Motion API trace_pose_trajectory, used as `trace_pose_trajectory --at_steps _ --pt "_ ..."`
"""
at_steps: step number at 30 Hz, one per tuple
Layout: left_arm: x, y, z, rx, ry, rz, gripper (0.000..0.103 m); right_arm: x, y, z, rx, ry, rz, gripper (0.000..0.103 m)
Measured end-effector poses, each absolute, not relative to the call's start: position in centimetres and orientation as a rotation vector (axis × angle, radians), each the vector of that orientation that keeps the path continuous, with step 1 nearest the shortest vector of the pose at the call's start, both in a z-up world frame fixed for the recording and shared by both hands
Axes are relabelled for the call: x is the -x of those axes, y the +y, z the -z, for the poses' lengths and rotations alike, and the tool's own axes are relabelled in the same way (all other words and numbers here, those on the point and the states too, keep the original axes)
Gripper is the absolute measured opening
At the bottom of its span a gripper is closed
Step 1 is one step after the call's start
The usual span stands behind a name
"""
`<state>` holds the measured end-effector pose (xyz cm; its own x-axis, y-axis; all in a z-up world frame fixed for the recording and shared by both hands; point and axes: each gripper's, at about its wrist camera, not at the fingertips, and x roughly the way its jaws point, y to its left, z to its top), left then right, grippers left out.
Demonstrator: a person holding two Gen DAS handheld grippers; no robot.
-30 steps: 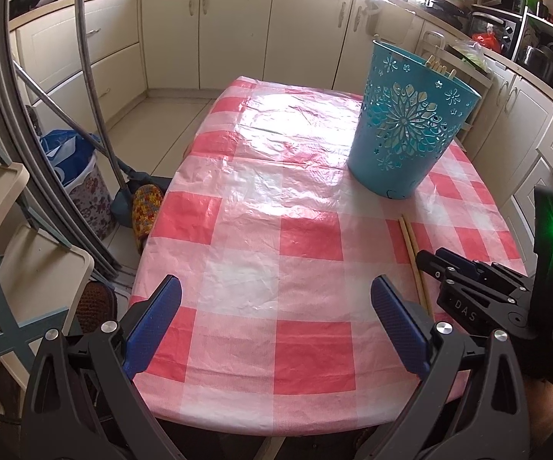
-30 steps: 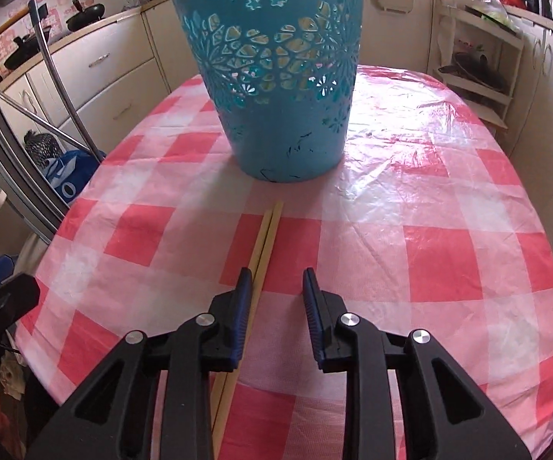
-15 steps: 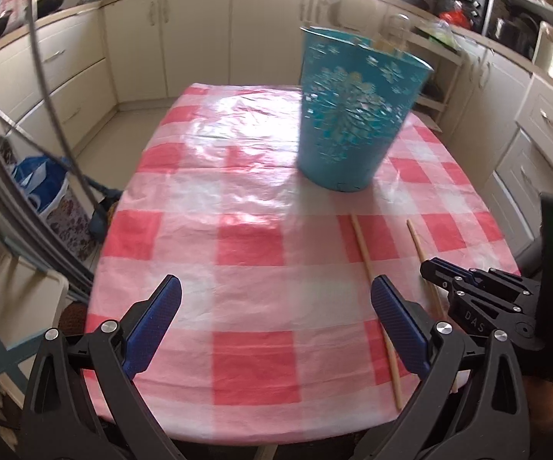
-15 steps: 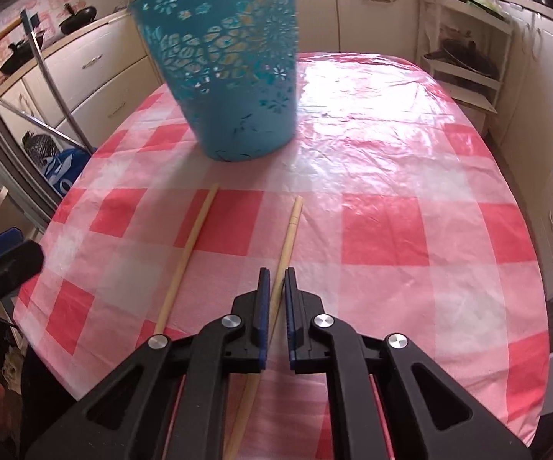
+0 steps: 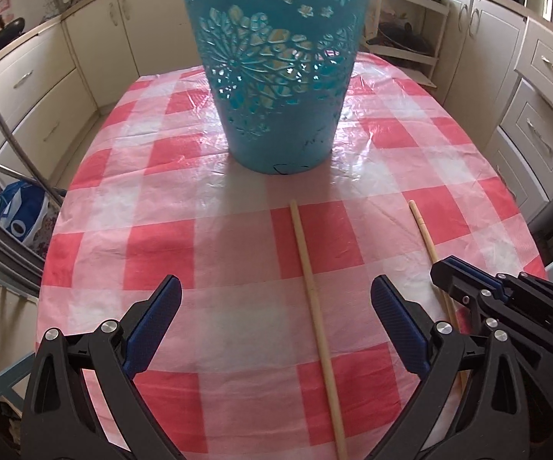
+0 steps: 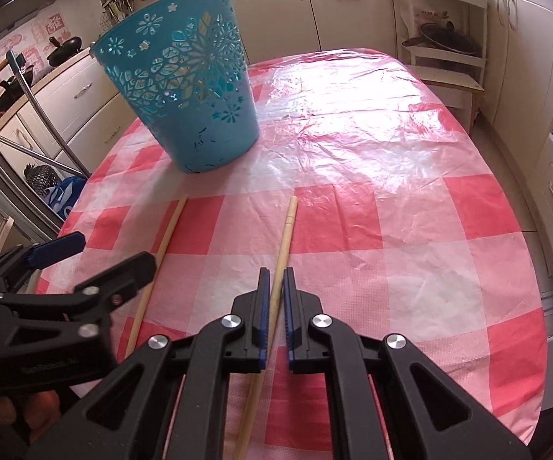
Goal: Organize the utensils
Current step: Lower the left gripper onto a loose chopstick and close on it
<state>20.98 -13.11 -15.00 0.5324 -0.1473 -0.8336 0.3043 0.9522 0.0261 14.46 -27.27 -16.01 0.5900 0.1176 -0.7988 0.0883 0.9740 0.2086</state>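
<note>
- On the checked surface (image 5: pixel 161 161), two chopsticks lie side by side but apart, both pointing toward the teal basket (image 5: pixel 280 76).
- The right claw (image 6: pixel 274 306) is pressed together on the right chopstick (image 6: pixel 286 237), pinching it near its middle; whether the stick has left the cloth I cannot tell.
- The left claw (image 5: pixel 276 329) is spread wide and holds nothing; the left chopstick (image 5: pixel 310 287) lies between its fingers, nearer the right-hand one, not touched.
- Pale shapes show through the basket's cut-out pattern and may be utensils already inside; I cannot tell for sure.
- My reading: one stick is gripped, the other awaits its grip, and both are left to go into the basket.
- The two claws sit close together, so they could bump as the sticks are lifted.
- The basket's tall wall stands just beyond the stick tips and must be cleared from above.
- Cabinets (image 5: pixel 96 50) and a shelf rack (image 6: pixel 445 38) ring the surface, well apart.
</note>
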Motion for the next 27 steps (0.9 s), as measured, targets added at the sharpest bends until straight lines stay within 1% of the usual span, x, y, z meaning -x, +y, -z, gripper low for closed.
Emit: trace_pose_trajectory --at_steps 19,27 --pt "-21.7 -14.8 17.3 -0.207 1.009 0.267 0.095 -14.1 -28.1 15.8 -0.266 0.948 -0.013 0.008" --pt "-21.9 -14.4 17.7 -0.169 1.007 0.282 0.095 -14.3 -28.3 15.8 -0.279 0.944 -0.009 0.009"
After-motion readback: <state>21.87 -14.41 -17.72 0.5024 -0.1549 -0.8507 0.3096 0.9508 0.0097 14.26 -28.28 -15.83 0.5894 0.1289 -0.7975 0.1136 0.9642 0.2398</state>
